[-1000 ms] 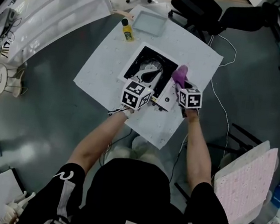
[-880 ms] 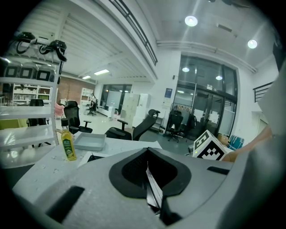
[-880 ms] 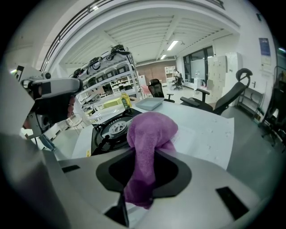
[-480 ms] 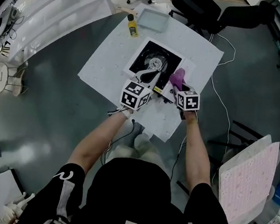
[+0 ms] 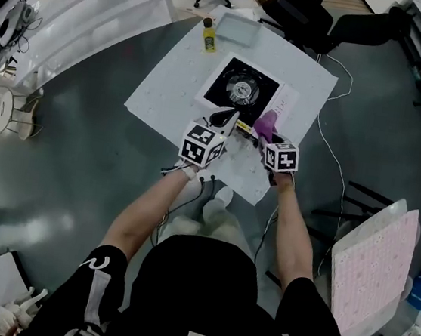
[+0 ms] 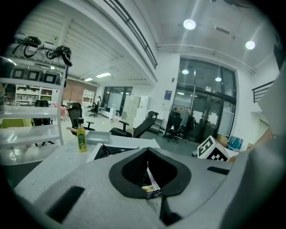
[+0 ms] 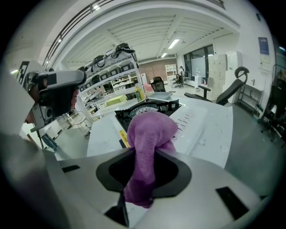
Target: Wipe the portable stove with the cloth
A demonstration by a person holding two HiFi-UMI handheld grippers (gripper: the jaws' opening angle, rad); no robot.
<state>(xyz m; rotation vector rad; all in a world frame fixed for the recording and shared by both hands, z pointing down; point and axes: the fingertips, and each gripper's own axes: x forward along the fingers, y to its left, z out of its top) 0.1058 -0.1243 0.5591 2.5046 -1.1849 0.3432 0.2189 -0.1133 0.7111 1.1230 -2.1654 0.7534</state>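
The white table (image 5: 167, 90) lies under both grippers. The portable stove (image 5: 243, 90) now sits just ahead of their tips, with its whole black top showing. A second ago the tips were over its near part, so both grippers have pulled back toward the person. I think one wipe is over and the next must reach forward again.

Both arms stretch out side by side. The left gripper (image 5: 226, 117) points almost level. Its jaws are close together and hold nothing I can see. The right gripper (image 5: 268, 136), just beside it, tips down more. Its jaws pinch the purple cloth (image 7: 149, 129), which bunches up past the tips by the stove's near edge.
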